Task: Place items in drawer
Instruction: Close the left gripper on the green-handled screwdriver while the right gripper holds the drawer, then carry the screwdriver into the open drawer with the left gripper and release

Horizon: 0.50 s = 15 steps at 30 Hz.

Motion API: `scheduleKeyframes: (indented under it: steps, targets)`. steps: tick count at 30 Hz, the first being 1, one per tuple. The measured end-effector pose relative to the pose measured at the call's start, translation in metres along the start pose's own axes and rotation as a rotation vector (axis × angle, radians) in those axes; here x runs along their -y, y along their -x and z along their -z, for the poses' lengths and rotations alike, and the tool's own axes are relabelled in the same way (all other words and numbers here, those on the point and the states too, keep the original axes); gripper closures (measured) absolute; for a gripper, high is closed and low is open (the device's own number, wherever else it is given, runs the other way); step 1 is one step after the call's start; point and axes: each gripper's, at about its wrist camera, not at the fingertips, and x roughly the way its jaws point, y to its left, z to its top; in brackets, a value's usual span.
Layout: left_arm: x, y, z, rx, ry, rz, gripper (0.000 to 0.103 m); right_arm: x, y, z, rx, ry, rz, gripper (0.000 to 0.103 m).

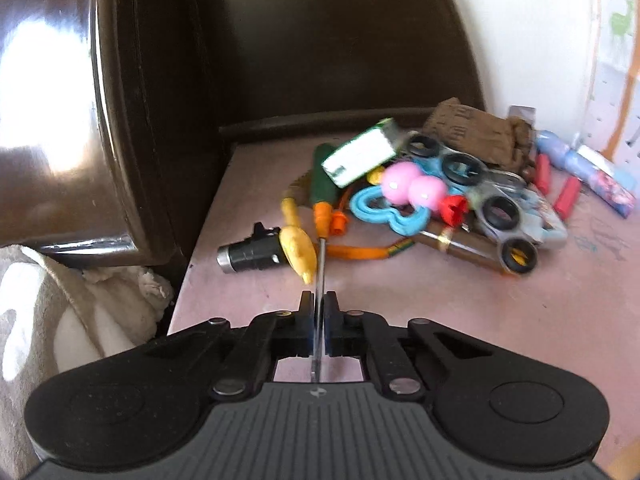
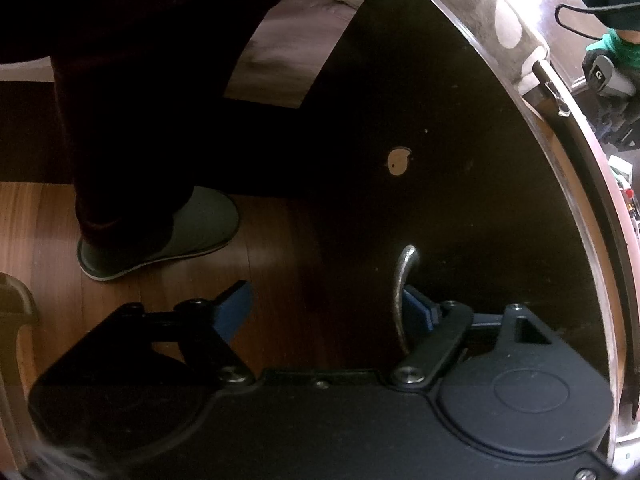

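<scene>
My left hand-held gripper (image 1: 319,312) is nearest, pinching the thin metal shaft of the screwdriver (image 1: 323,200). The screwdriver lies on the pink surface (image 1: 440,300), its green and orange handle pointing far into the pile of toys (image 1: 440,192). I think it is stiff and light, but the shaft is smooth, so it can slip or swing; the handle would give a better hold. My right hand-held gripper (image 2: 328,312) is spread beside the drawer handle (image 2: 402,292), holding nothing.

Glossy dark wooden furniture (image 1: 120,120) against a white wall (image 1: 520,40); wood plank floor (image 2: 40,220) below.
</scene>
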Motion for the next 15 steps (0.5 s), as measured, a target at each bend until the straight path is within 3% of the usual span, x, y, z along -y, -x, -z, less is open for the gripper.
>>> scheduleKeyframes:
  steps: [12,14,15]
  targets:
    - [-0.005,0.047,0.035,-0.028,-0.033,0.066,0.098,-0.001,0.001,0.0,-0.001,0.0,0.002,0.02]
    - [-0.003,0.045,0.032,-0.023,-0.054,0.057,0.084,-0.001,0.001,0.001,0.0,0.002,0.003,0.02]
    - [-0.003,0.043,0.029,-0.017,-0.045,0.055,0.062,-0.001,0.0,0.001,0.0,0.002,0.003,0.02]
